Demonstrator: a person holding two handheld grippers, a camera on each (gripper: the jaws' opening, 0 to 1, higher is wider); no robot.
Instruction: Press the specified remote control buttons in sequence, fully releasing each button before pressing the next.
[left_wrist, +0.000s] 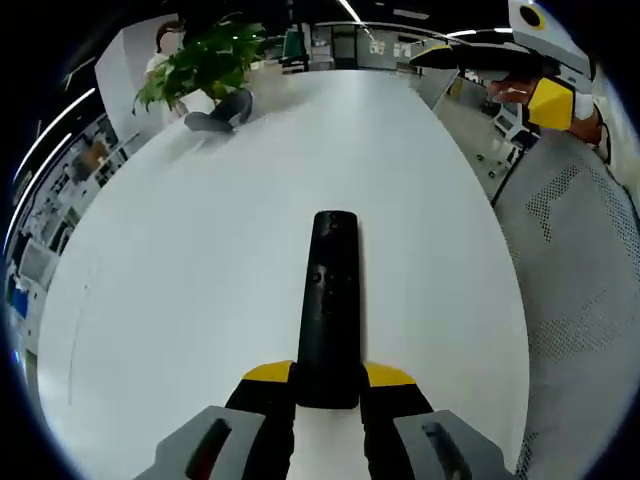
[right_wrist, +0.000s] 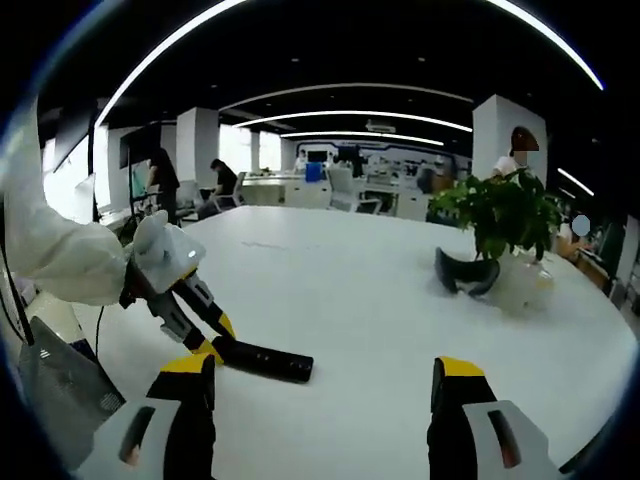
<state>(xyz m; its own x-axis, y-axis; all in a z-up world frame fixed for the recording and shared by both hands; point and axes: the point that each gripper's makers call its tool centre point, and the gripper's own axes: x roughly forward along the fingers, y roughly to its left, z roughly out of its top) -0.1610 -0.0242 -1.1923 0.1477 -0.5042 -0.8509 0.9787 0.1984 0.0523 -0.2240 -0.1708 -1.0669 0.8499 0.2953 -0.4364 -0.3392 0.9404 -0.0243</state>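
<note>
A long black remote (left_wrist: 328, 300) lies flat on the white table (left_wrist: 200, 280), its near end pinched between the yellow pads of my left gripper (left_wrist: 328, 376), which is shut on it. Small buttons show on its upper face. From the right gripper view the same remote (right_wrist: 268, 361) sticks out of the left gripper (right_wrist: 212, 346), held by a white-gloved hand (right_wrist: 160, 248). My right gripper (right_wrist: 325, 368) is open with nothing between its yellow-tipped fingers (right_wrist: 190, 366), well back from the remote. It hangs above the table's far right edge, the right gripper (left_wrist: 548, 95).
A potted green plant (left_wrist: 205, 62) and a dark curved object (left_wrist: 222, 112) stand at the table's far end; plant (right_wrist: 500, 210) too. A grey mesh chair (left_wrist: 585, 250) is beside the table's right edge. People and desks fill the office behind.
</note>
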